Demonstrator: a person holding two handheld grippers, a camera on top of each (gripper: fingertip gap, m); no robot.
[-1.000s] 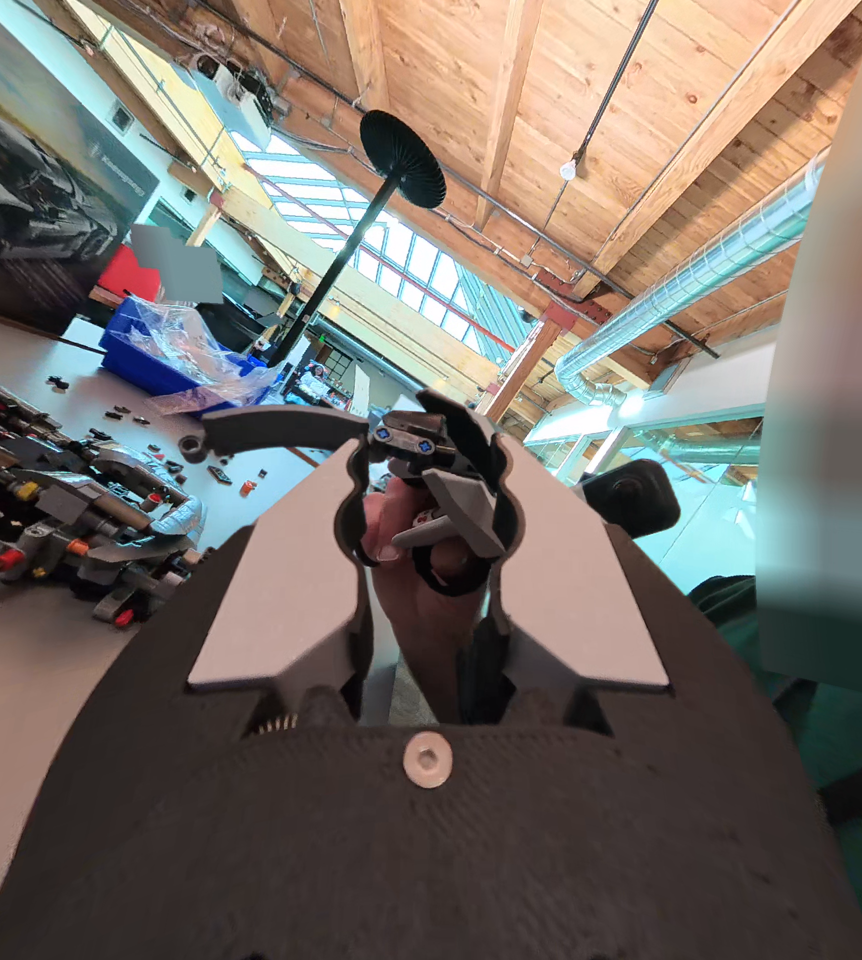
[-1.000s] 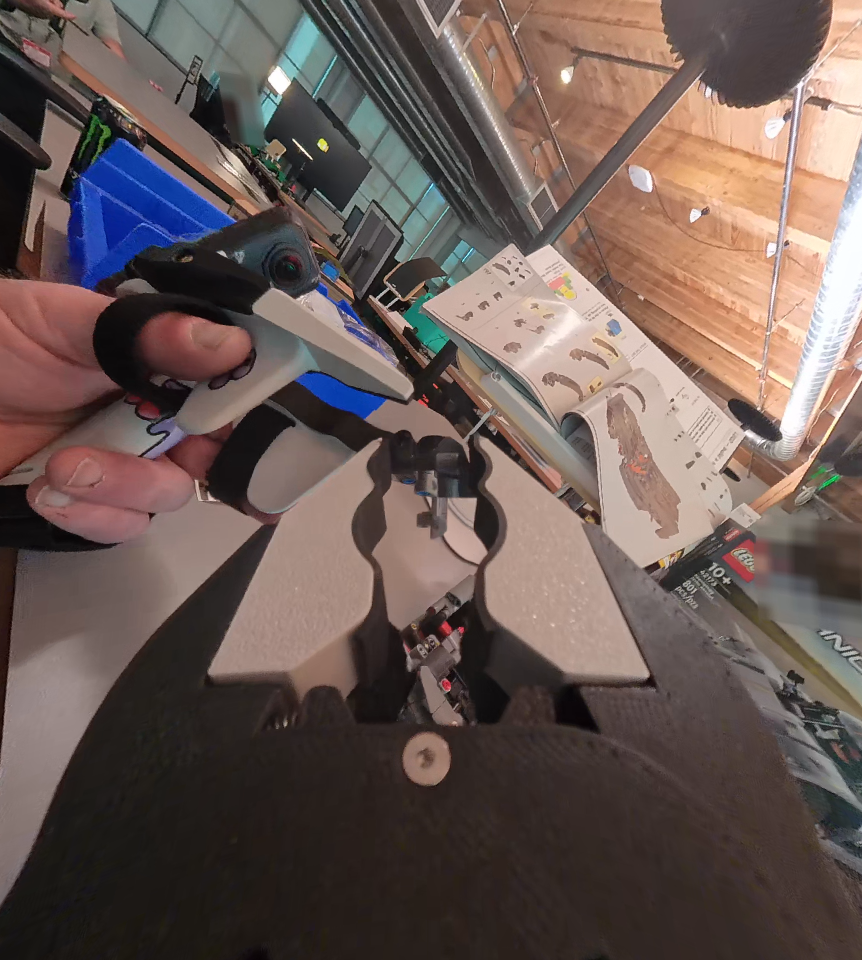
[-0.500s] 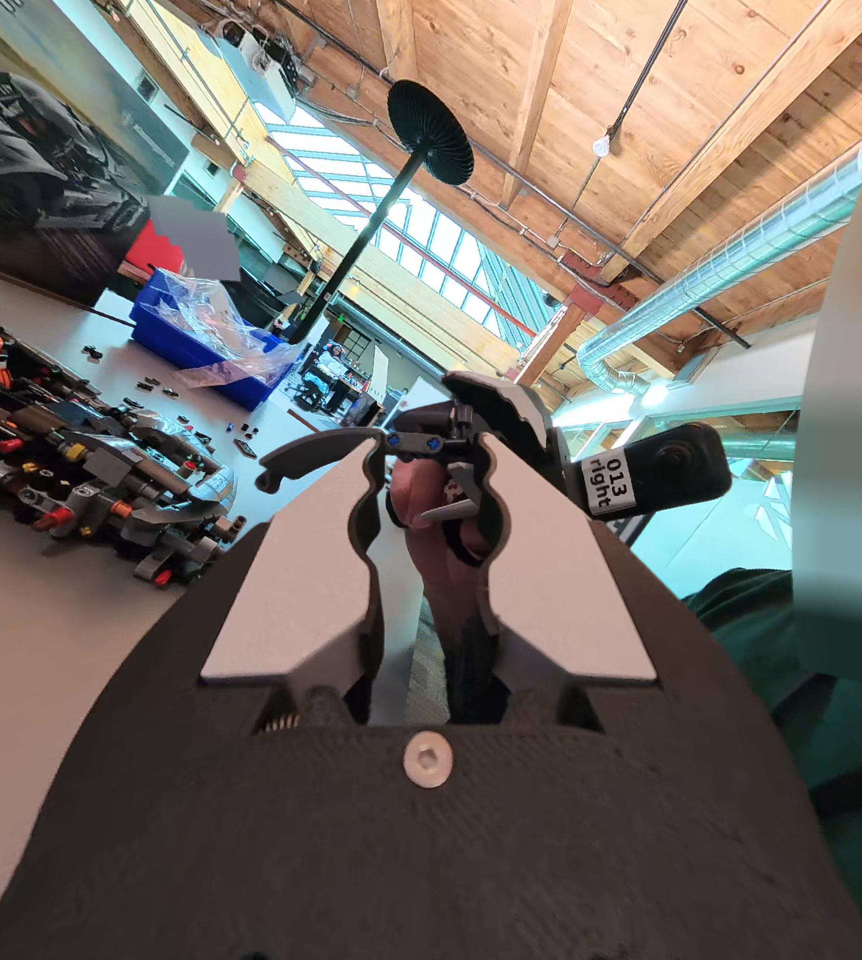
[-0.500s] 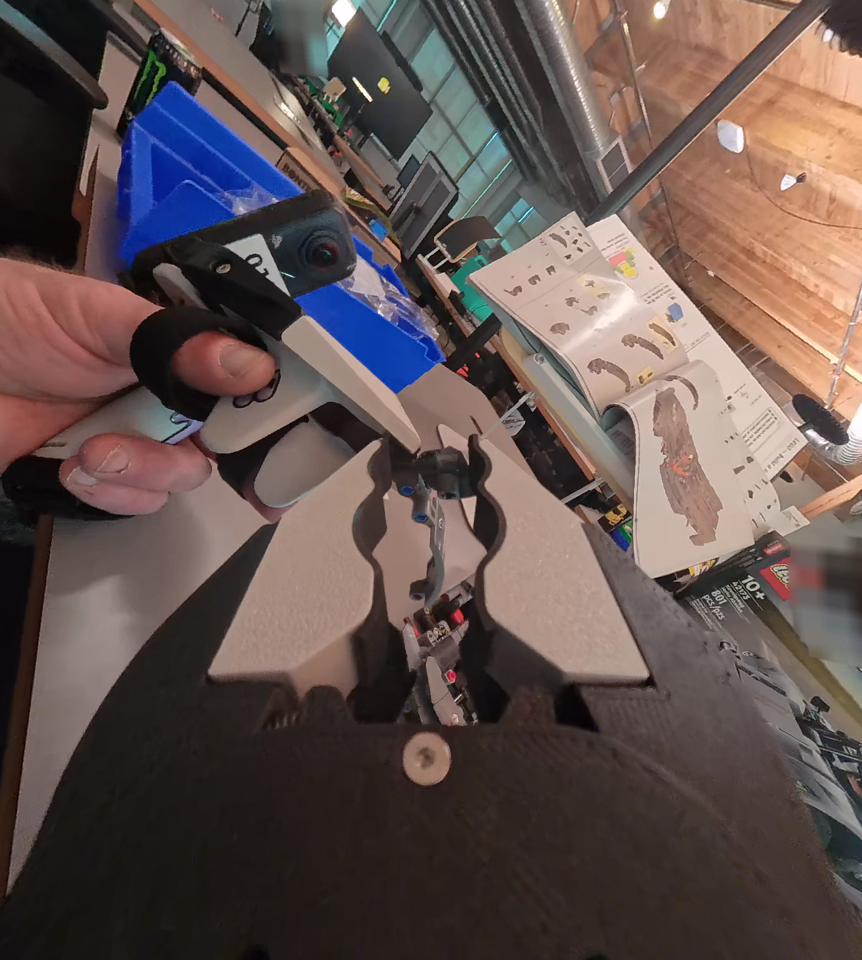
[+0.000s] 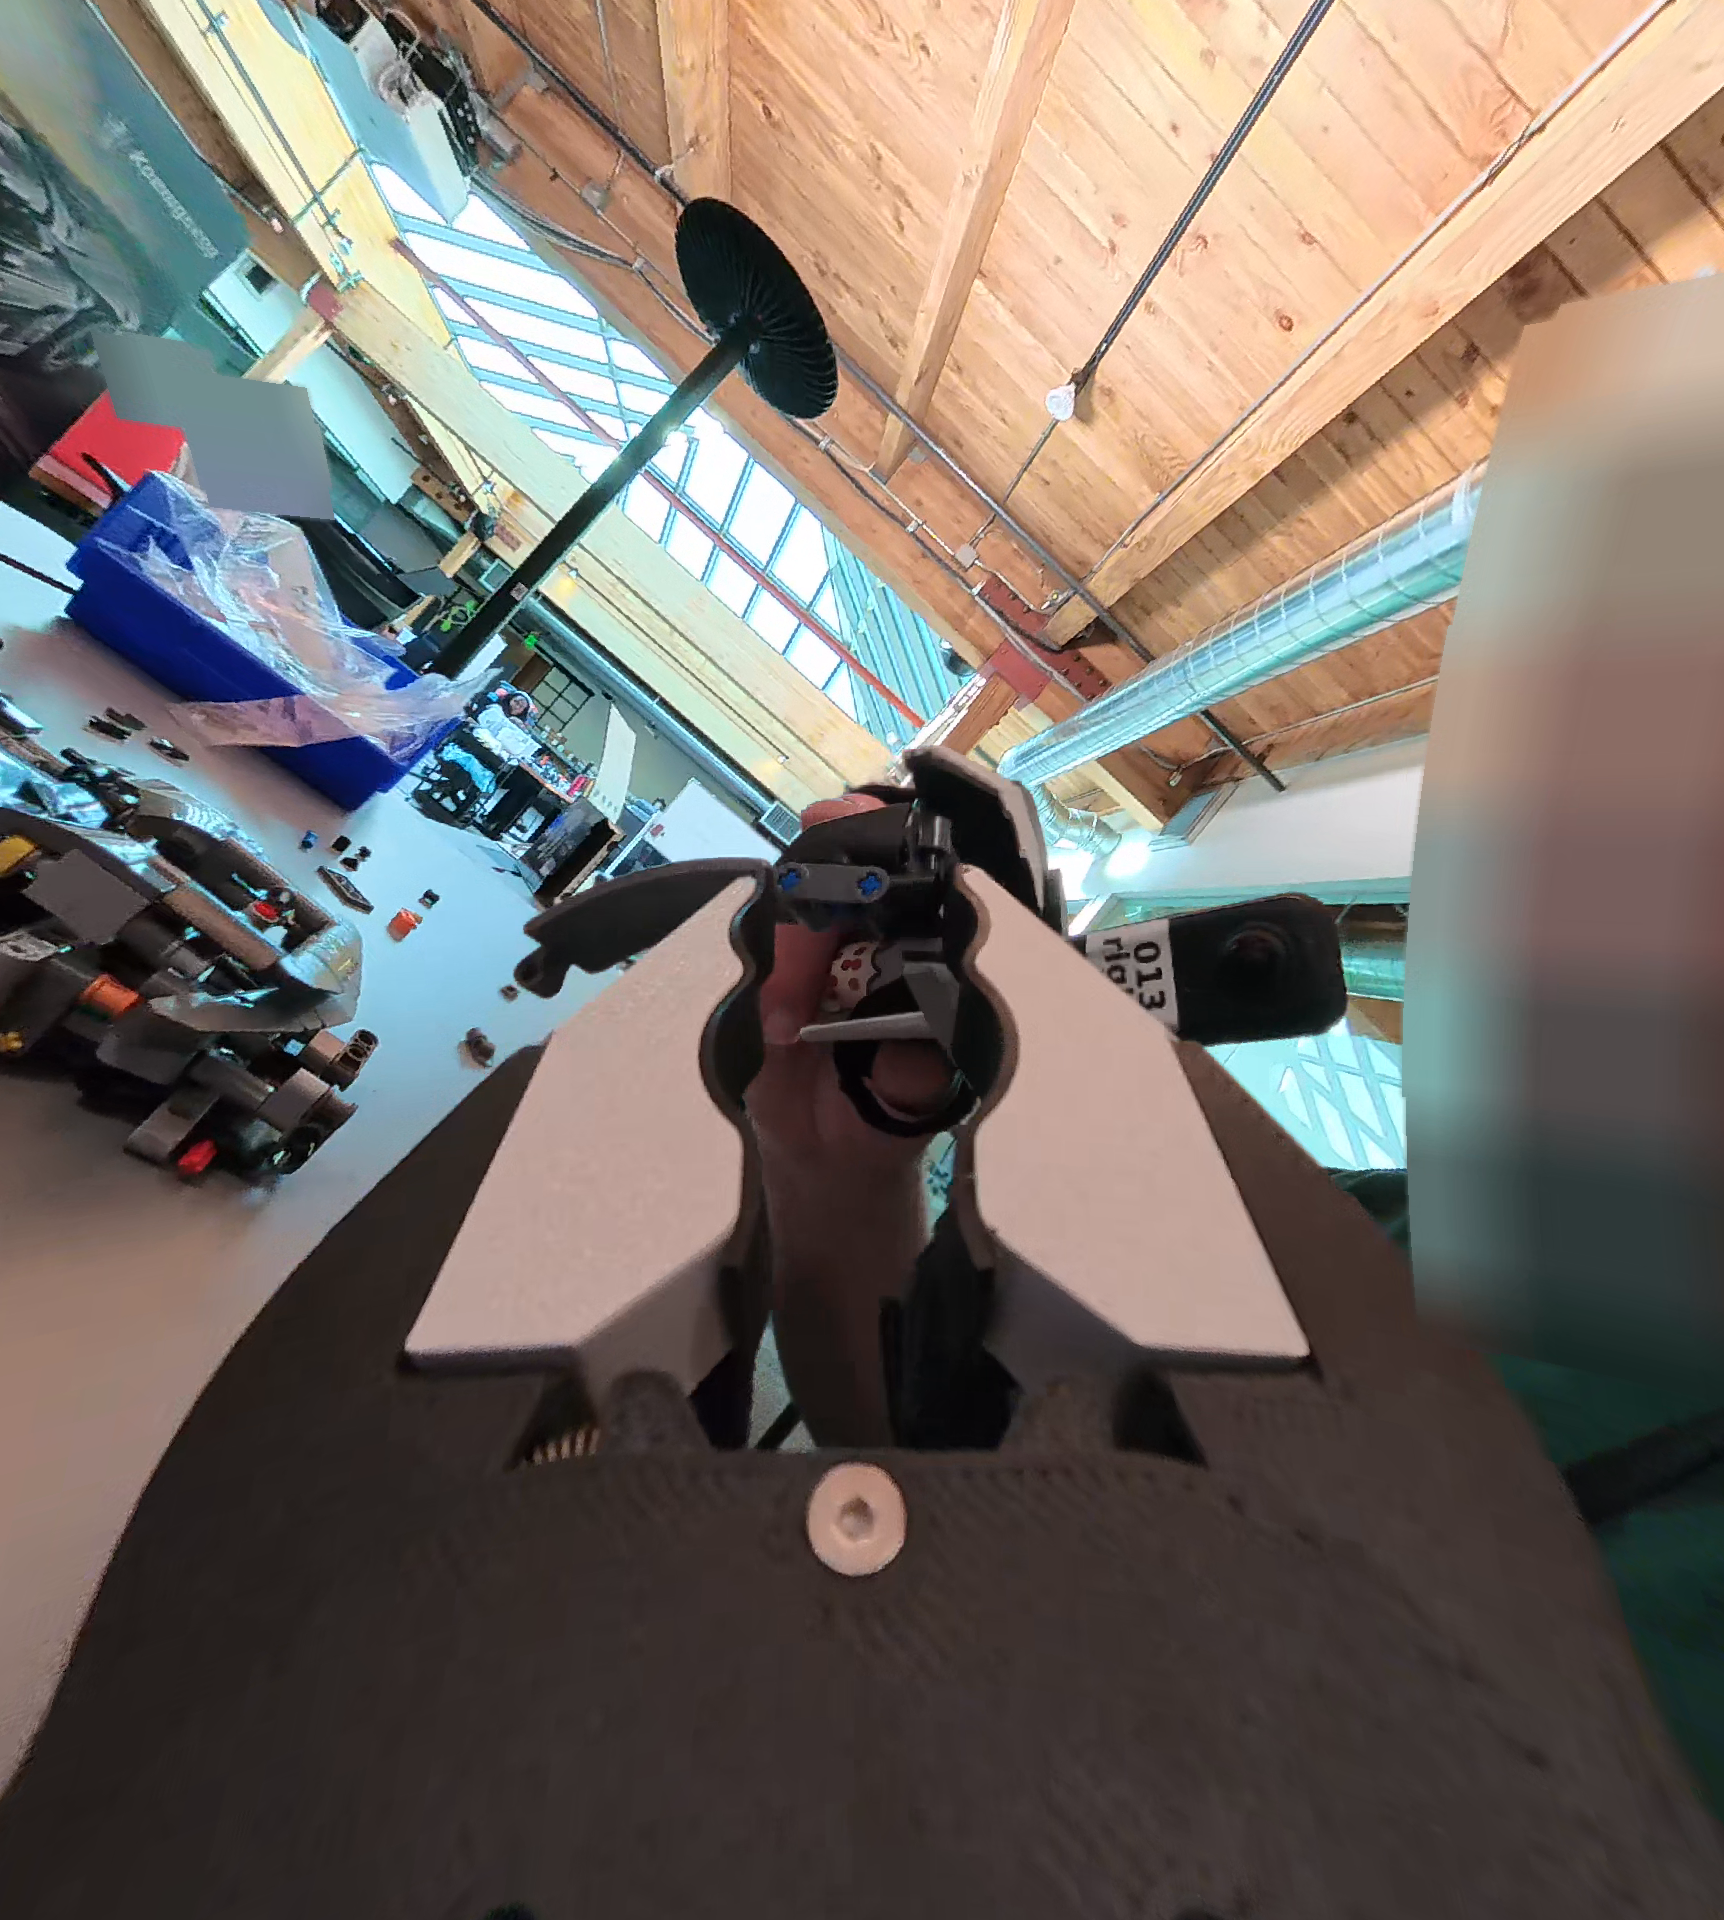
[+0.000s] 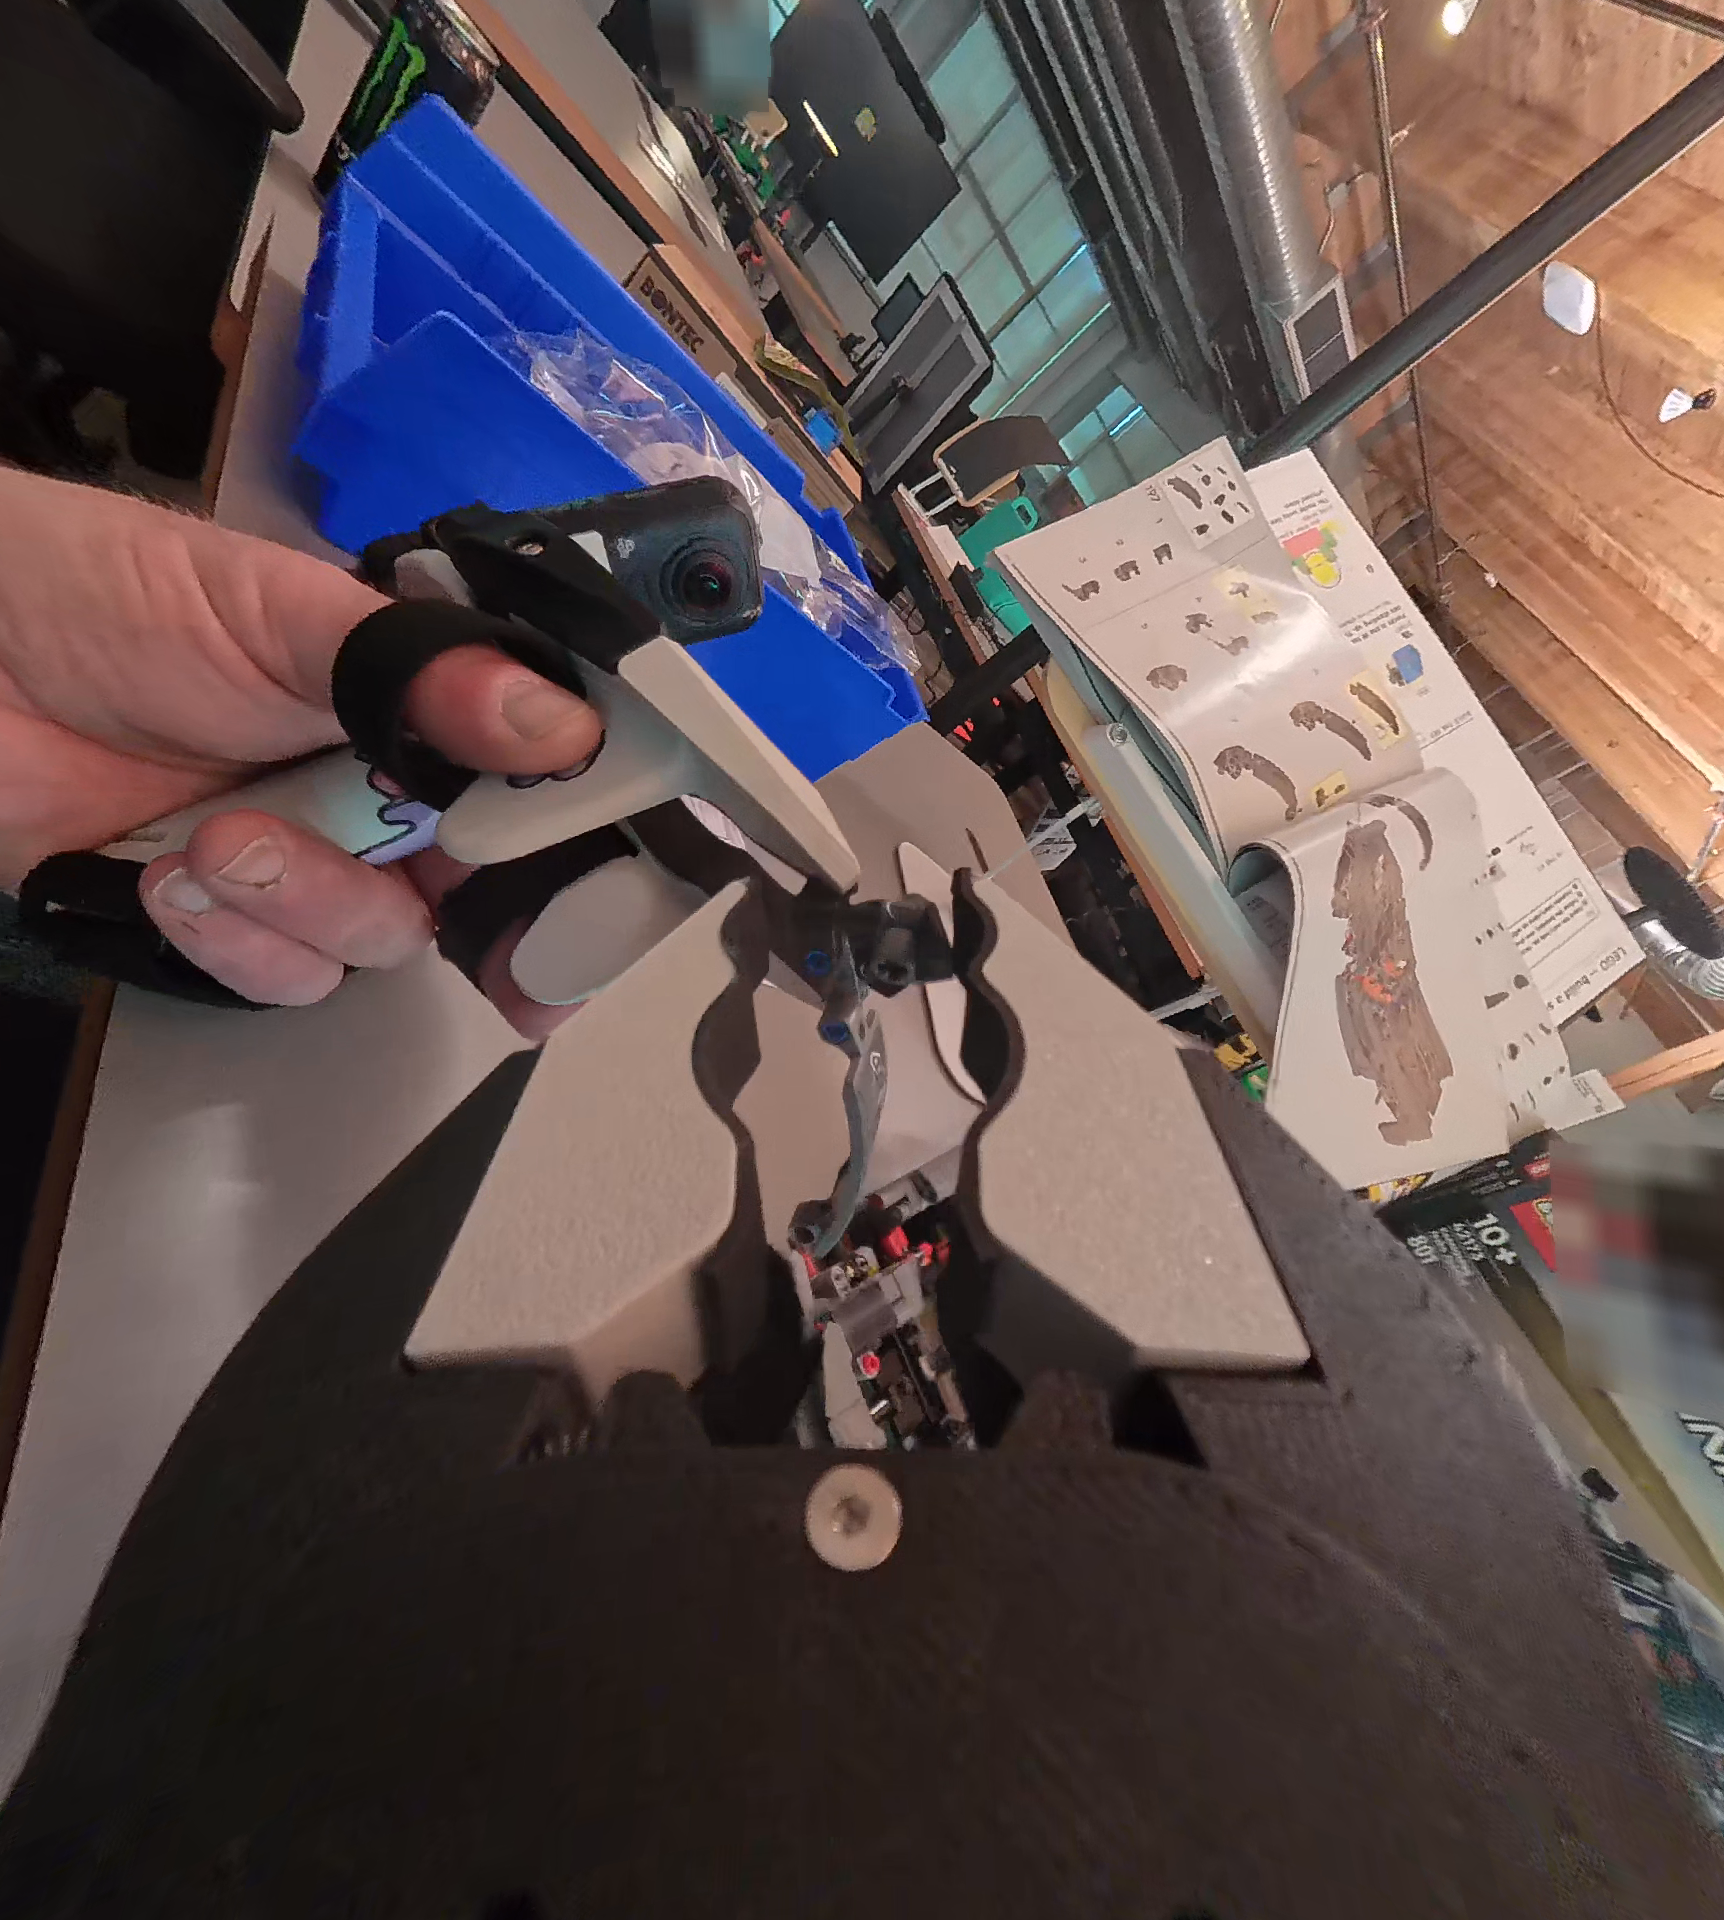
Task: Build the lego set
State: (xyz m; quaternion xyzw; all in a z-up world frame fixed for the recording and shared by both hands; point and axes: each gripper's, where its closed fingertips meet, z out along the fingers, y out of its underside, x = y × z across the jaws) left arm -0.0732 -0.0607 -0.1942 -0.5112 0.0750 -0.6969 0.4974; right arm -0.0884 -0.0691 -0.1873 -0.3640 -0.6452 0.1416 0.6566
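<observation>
Left claw (image 5: 863, 894) and right claw (image 6: 853, 935), both nearly closed, together pinch a dark curved Lego piece (image 5: 629, 914) above the table (image 5: 58, 1299).

My bench (image 5: 58, 1278) is pale grey. On it sit the half-built dark lego model (image 5: 110, 977), small loose pieces (image 5: 401, 920) scattered just beside it, and a blue bin (image 5: 214, 665) holding crumpled clear plastic (image 5: 255, 613) farther back.
</observation>
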